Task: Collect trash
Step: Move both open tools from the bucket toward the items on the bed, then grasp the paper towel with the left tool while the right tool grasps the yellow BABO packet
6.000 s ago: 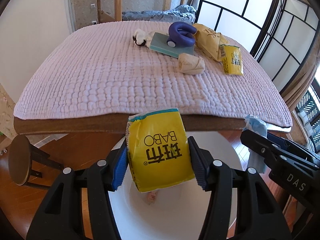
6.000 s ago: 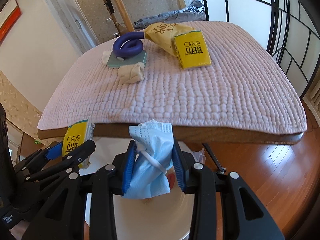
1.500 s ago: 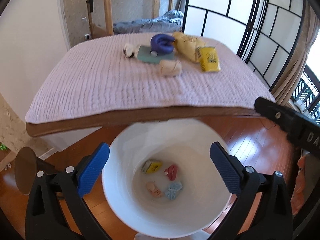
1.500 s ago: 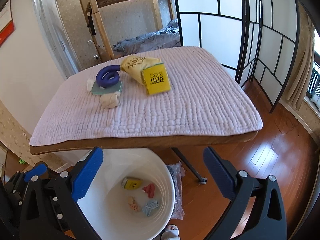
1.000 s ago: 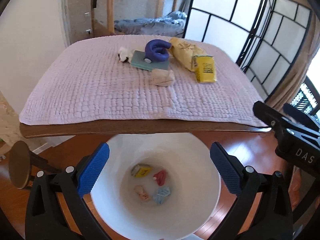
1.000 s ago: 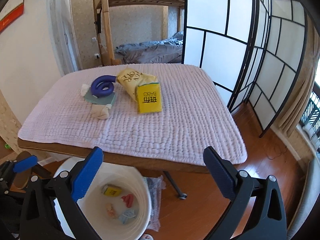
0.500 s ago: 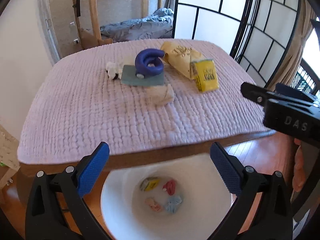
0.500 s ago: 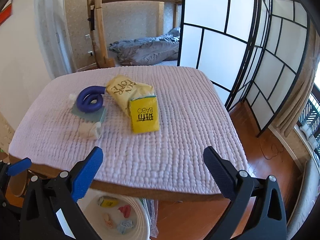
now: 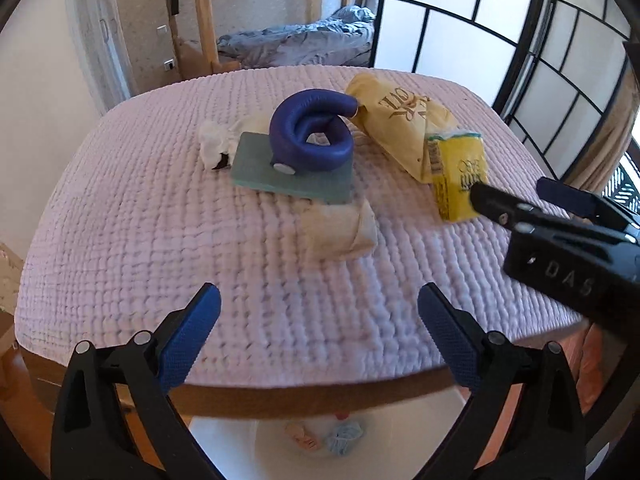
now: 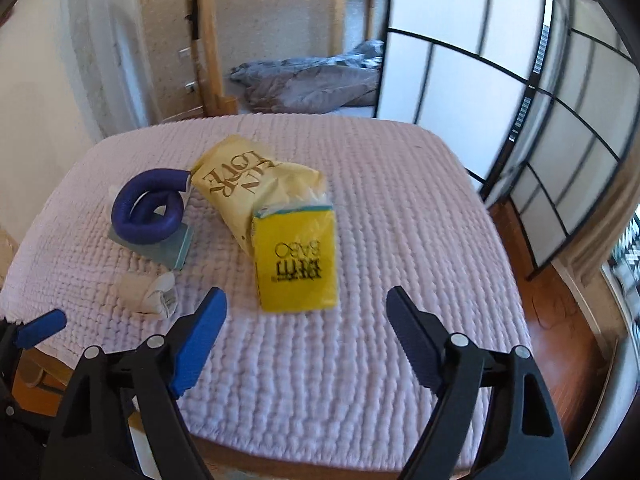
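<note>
On the pink quilted table (image 9: 120,240) lie a bright yellow snack packet (image 10: 296,264), a pale yellow bag (image 10: 248,188) with brown lettering behind it, and a crumpled cream wrapper (image 9: 344,232). My left gripper (image 9: 318,328) is open and empty over the table's near edge, short of the cream wrapper. My right gripper (image 10: 306,328) is open and empty, just short of the yellow packet. The right gripper also shows at the right of the left wrist view (image 9: 560,216), beside the packet (image 9: 456,176). A white bin (image 9: 248,452) holding trash sits below the table edge.
A coiled purple tube (image 9: 312,136) rests on a teal pad (image 9: 288,172), with a white crumpled piece (image 9: 216,140) to its left. The cream wrapper also shows in the right wrist view (image 10: 148,292). Screen panels (image 10: 520,80) stand to the right, above wooden floor (image 10: 552,308).
Both grippers dropped their trash into the bin, opened wide, then rose and moved forward over the table. The bin has slid almost out of view below the edge.
</note>
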The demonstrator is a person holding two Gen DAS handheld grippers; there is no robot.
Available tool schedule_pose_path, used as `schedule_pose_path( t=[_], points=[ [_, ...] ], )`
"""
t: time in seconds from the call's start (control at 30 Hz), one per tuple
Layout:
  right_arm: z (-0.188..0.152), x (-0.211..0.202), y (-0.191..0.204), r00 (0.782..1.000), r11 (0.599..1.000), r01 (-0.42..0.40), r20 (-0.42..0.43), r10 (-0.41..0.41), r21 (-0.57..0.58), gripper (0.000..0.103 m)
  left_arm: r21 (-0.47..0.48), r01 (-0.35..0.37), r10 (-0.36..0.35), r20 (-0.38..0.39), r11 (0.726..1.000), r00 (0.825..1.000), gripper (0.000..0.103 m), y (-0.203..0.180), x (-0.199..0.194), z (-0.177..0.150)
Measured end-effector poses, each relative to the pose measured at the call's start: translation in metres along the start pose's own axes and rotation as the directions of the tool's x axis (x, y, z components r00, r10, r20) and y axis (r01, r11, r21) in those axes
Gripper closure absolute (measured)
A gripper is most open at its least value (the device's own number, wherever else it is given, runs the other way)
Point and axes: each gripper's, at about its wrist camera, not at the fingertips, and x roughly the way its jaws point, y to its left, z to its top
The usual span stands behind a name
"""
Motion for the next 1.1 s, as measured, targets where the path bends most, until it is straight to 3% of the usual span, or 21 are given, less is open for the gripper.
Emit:
schedule_pose_path(
  t=[0.17, 0.53, 0.63, 0.83, 1.1],
  points=[
    [0.007, 0.022, 0.002, 0.999, 0.999, -0.031, -0.016, 0.03, -0.045, 0.029, -0.017, -0.021, 0.021, -0.019, 1.0, 1.0, 0.02, -0.008, 0.02, 0.01],
    [0.012, 0.048, -0.005, 0.995, 0.995, -0.084, -0.058, 0.081, -0.048, 0.033, -0.076, -0.024, 0.023, -0.023, 0.997, 0.999, 0.037, -0.003, 0.042, 0.018],
    [0.014, 0.053, -0.007, 0.994, 0.995, -0.086, -0.067, 0.082, -0.051, 0.045, -0.071, -0.036, 0.035, -0.015, 0.997, 0.999, 0.038, -0.006, 0.044, 0.02],
    [0.012, 0.048, -0.013, 0.992, 0.994, -0.11, -0.066, 0.109, -0.007, 0.051, -0.052, -0.027, 0.027, 0.003, 0.998, 1.0, 0.059, -0.01, 0.046, 0.023],
    [0.005, 0.032, -0.018, 0.99, 0.993, -0.117, -0.07, 0.118, 0.018, 0.051, -0.073, 0.001, 0.0, 0.019, 0.997, 1.0, 0.06, -0.003, 0.035, 0.018]
  ],
)
